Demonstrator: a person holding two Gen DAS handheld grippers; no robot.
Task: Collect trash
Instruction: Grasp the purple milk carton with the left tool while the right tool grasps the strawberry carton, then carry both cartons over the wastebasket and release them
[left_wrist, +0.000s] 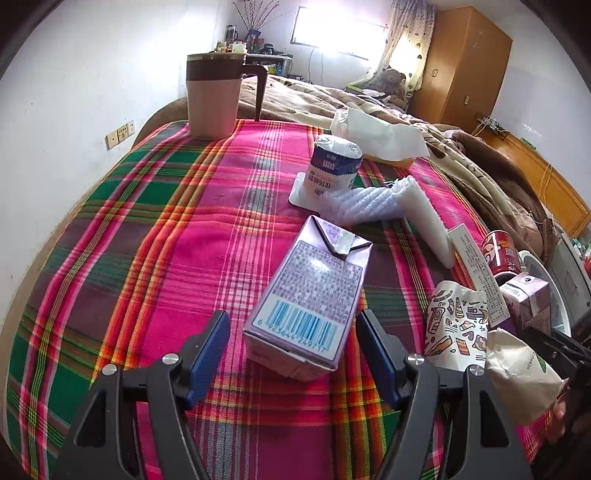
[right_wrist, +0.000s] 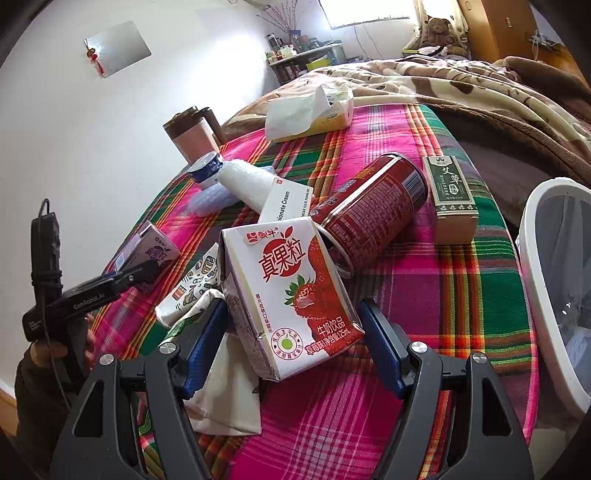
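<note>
My L gripper (left_wrist: 291, 345) jaws wide, straddling lilac drink carton (left_wrist: 308, 295), long axis running fwd; R gripper (right_wrist: 293, 341) wide round strawberry milk carton (right_wrist: 291, 295).

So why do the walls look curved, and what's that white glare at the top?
Left wrist view: the fisheye lens bows the cloth and walls, and the window is blown out white. Right wrist view: same bending, dark rounded corners, the window again overexposed.

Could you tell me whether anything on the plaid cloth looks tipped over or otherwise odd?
Yes: the red can lies on its side, its end against the strawberry milk carton. The purple carton lies flat, and the yogurt cup stands upside down.
</note>
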